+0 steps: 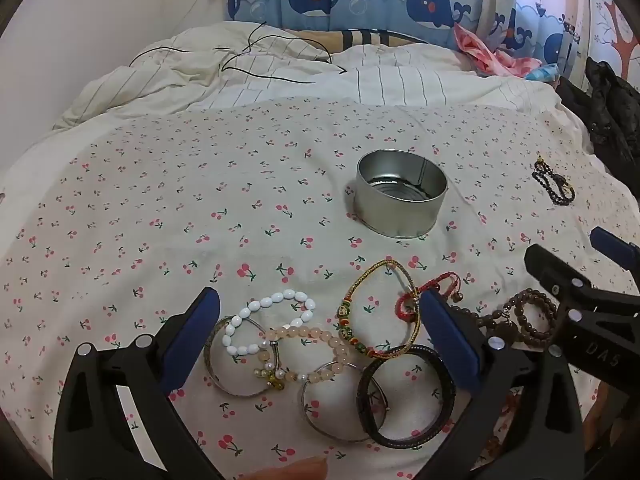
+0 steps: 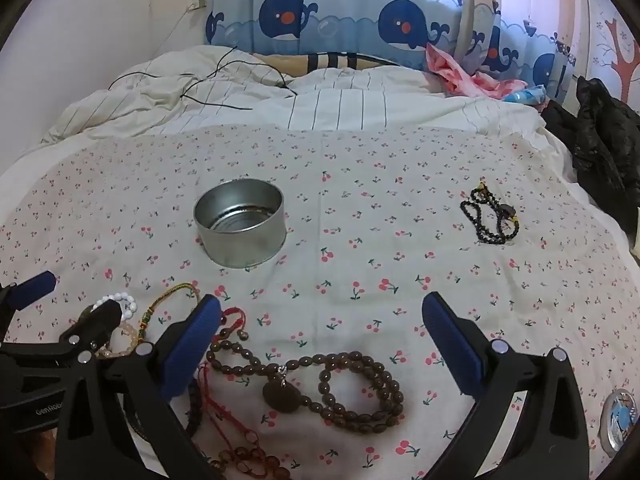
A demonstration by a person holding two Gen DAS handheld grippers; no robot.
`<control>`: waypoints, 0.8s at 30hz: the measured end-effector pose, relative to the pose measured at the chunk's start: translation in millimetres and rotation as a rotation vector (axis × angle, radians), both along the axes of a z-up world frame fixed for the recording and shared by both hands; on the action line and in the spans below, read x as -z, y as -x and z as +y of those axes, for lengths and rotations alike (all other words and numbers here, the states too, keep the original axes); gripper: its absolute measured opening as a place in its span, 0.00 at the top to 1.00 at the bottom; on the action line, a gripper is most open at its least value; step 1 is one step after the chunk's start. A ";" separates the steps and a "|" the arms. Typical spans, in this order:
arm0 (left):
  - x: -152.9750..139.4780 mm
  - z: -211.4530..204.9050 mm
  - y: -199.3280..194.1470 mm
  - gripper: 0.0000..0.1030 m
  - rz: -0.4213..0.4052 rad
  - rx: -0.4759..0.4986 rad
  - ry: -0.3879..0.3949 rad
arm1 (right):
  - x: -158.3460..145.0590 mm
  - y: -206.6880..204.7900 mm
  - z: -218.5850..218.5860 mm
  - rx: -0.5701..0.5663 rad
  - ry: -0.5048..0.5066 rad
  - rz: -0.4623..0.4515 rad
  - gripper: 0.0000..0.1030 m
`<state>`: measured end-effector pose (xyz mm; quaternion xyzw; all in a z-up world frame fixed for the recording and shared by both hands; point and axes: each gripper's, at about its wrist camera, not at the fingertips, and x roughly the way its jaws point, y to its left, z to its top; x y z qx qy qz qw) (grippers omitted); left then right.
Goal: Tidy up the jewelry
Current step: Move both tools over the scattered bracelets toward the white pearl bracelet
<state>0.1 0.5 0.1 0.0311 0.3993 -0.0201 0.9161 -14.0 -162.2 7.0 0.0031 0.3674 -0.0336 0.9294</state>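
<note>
A round silver tin [image 1: 401,199] [image 2: 241,222] stands open on the cherry-print cloth [image 1: 200,208]. In front of it lies a pile of bracelets: white beads [image 1: 267,320], peach beads [image 1: 320,350], a woven cord bracelet [image 1: 374,308], a red cord [image 1: 424,292], silver bangles [image 1: 340,404] and a black bangle [image 1: 408,396]. My left gripper [image 1: 320,328] hangs open over this pile, holding nothing. A brown bead strand [image 2: 340,388] lies between the fingers of my open right gripper [image 2: 320,320], untouched. A black bead bracelet [image 2: 490,216] [image 1: 554,184] lies apart at the right.
A striped duvet [image 1: 304,76] with a black cable [image 1: 276,60] is bunched behind the cloth. Dark clothing [image 2: 604,140] sits at the right edge, whale curtains [image 2: 360,20] behind. A round tin lid [image 2: 619,416] lies at the lower right.
</note>
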 end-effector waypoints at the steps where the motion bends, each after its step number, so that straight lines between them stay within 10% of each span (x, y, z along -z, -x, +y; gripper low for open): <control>1: -0.1 0.1 0.1 0.07 -0.001 -0.001 0.001 | 1.2 -1.0 -0.3 0.001 0.002 -0.001 0.06; 24: 1.0 20.5 -6.6 0.07 0.033 -0.095 -0.017 | -25.1 14.6 -17.2 0.028 -0.030 -0.130 0.06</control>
